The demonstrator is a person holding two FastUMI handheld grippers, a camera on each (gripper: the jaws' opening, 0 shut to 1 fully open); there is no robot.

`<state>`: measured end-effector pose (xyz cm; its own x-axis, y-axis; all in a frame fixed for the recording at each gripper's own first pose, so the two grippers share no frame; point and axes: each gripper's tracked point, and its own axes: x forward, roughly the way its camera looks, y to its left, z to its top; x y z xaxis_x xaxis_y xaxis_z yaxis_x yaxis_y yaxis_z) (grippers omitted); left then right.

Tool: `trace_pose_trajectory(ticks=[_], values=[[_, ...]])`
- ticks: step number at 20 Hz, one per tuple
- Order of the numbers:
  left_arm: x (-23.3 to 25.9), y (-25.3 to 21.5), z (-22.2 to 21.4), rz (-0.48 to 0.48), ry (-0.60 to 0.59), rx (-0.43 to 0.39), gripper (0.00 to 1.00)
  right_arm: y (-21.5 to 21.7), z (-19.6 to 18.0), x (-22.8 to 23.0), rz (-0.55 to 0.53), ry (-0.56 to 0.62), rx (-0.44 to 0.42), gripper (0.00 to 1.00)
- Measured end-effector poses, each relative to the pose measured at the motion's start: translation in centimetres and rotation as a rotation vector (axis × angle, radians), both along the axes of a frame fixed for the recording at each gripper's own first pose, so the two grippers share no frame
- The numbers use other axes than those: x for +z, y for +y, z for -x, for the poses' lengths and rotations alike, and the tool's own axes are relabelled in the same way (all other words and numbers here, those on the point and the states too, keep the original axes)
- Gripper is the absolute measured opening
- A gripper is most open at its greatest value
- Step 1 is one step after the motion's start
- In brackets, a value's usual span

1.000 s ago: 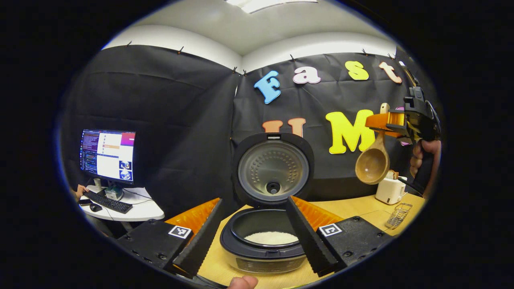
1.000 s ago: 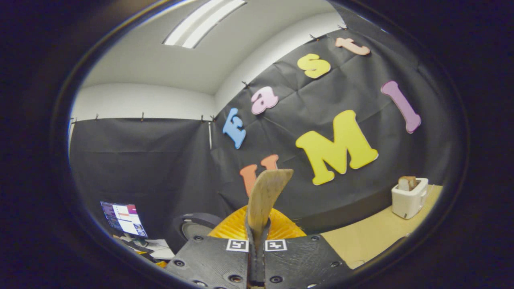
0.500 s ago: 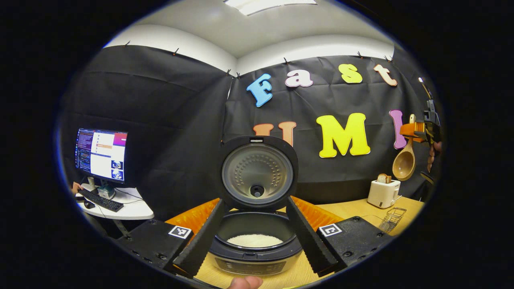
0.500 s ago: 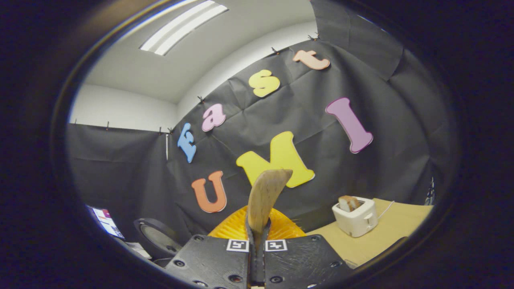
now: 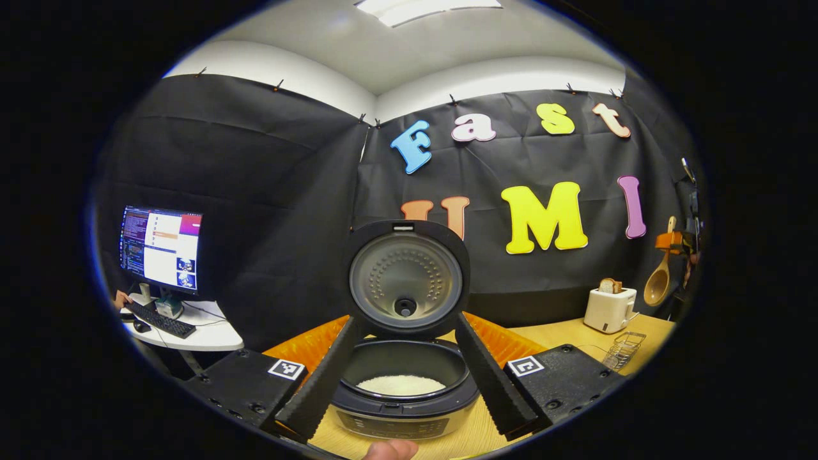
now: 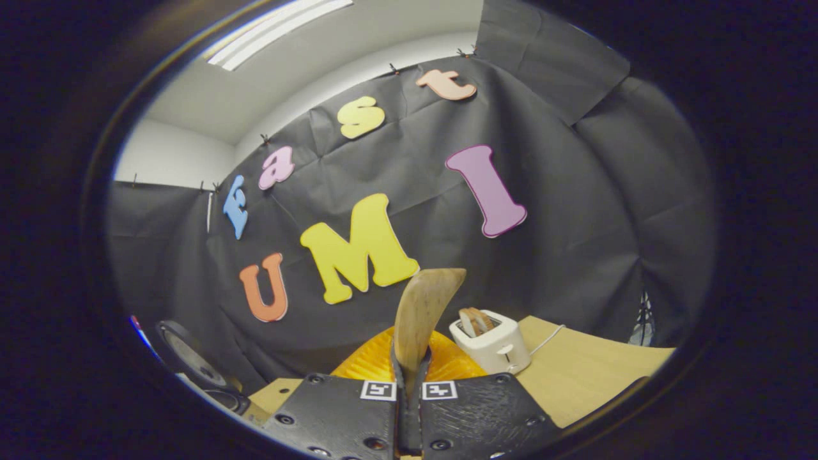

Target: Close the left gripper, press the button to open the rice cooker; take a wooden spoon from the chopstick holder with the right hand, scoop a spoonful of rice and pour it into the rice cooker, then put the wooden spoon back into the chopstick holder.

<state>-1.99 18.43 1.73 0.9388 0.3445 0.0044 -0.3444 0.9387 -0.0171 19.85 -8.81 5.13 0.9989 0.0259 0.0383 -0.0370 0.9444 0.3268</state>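
Left gripper [image 5: 402,377] gapes before the rice cooker [image 5: 404,383]; right gripper [image 6: 409,409] clamps the wooden spoon [image 6: 422,313].

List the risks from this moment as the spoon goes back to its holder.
1. The right gripper pinches the wooden spoon near its handle end, so the hanging bowl might swing or slip.
2. The toaster stands close ahead; the spoon bowl could knock it.
3. The rice cooker sits open between the left gripper's fingers; a careless move might bump it.
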Motion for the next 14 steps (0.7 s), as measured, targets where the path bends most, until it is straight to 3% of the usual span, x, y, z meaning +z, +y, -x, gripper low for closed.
trace_pose_trajectory(ticks=[14], values=[[0.0,1.2,0.6,0.043,0.007,0.020,0.99,2.6,-3.2,-9.4,0.128,0.113,0.036,0.00]])
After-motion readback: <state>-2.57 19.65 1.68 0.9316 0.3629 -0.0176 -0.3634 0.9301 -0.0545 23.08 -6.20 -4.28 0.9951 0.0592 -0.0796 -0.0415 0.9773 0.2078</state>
